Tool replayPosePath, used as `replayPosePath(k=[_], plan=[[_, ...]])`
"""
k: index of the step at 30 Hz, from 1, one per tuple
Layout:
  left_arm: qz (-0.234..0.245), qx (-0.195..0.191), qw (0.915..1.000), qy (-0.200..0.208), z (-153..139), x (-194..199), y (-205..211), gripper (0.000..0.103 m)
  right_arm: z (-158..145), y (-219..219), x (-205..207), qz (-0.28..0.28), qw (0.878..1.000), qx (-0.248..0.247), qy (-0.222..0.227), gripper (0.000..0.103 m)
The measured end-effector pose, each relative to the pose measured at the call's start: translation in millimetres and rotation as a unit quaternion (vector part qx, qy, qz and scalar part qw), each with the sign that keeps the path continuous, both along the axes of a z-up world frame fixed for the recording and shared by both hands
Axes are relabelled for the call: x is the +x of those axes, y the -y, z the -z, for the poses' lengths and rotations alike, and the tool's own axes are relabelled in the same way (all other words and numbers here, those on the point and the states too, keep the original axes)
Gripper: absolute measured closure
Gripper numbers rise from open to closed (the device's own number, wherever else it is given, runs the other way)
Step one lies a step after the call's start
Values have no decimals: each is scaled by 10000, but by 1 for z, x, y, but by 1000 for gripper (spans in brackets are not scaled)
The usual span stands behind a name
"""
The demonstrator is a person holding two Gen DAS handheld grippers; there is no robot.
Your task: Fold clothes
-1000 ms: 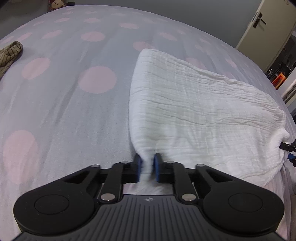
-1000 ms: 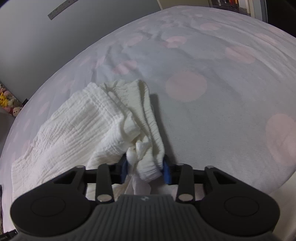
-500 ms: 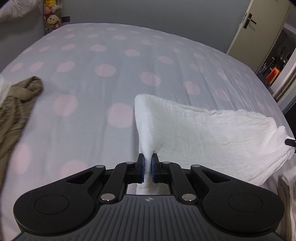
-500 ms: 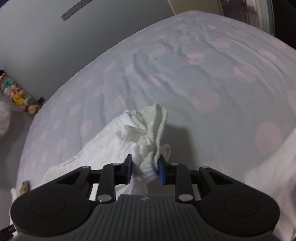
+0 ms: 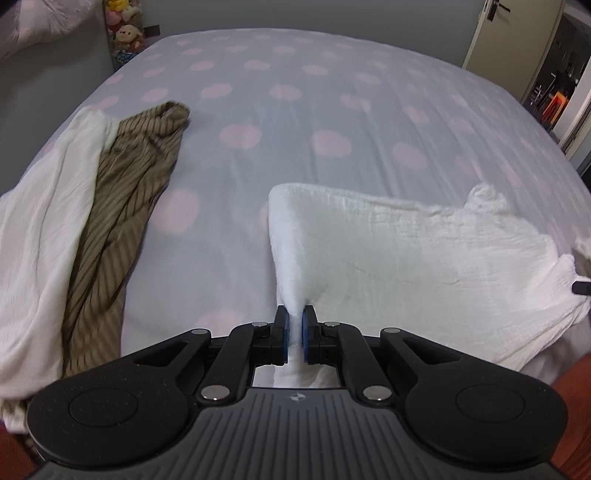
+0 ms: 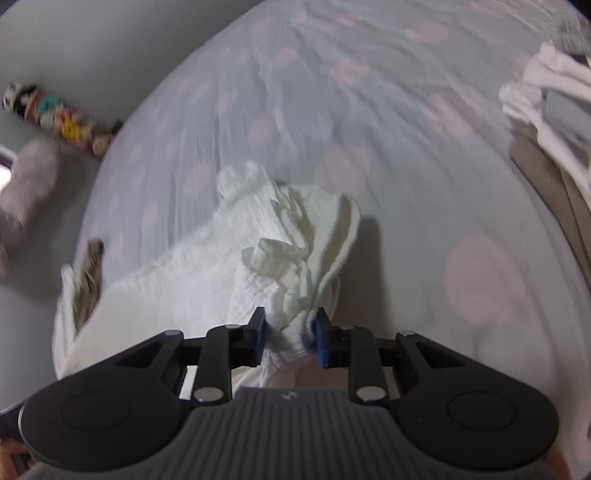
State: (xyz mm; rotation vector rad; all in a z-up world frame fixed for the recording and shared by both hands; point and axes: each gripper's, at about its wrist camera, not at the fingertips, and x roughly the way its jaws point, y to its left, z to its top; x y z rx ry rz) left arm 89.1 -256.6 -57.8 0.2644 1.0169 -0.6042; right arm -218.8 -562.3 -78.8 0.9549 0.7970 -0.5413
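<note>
**White garment held at both ends over the dotted bed**

Where the left tongs (image 5: pixel 294 334) close their blue pads, a thin pinch of the white crinkled garment (image 5: pixel 406 258) is clamped between them, the jaws nearly touching. From that pinch the cloth rises as a narrow ridge, then spreads to the right across the bed (image 5: pixel 295 122), its far edge lying flat on the grey sheet with pink dots. Seen from the right wrist, the right tongs (image 6: pixel 290 334) grip a thicker, bunched wad of the same garment (image 6: pixel 288 236), the jaws held wider apart by the folds, with ruffled cloth fanning out just beyond the pads.

Left of the left tongs, a brown striped garment (image 5: pixel 122 221) lies on the bed, touching a white cloth (image 5: pixel 40 236) at its outer side. Farther off, plush toys (image 5: pixel 123 29) stand against the wall beyond the bed's far corner, and a door (image 5: pixel 513 37) shows at the far right.
</note>
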Motion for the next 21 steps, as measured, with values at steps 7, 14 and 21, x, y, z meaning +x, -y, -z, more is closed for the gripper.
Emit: replayPosePath(k=[7, 14, 21], plan=[[-78, 33, 10000, -38, 42, -8, -15, 98, 14, -19, 7, -223, 9970, -479, -566, 72], [-159, -36, 9998, -70, 50, -10, -33, 93, -6, -31, -12, -298, 9933, -832, -740, 64], [-413, -300, 9977, 441, 8, -25, -51, 82, -65, -15, -12, -421, 9818, -1818, -351, 63]])
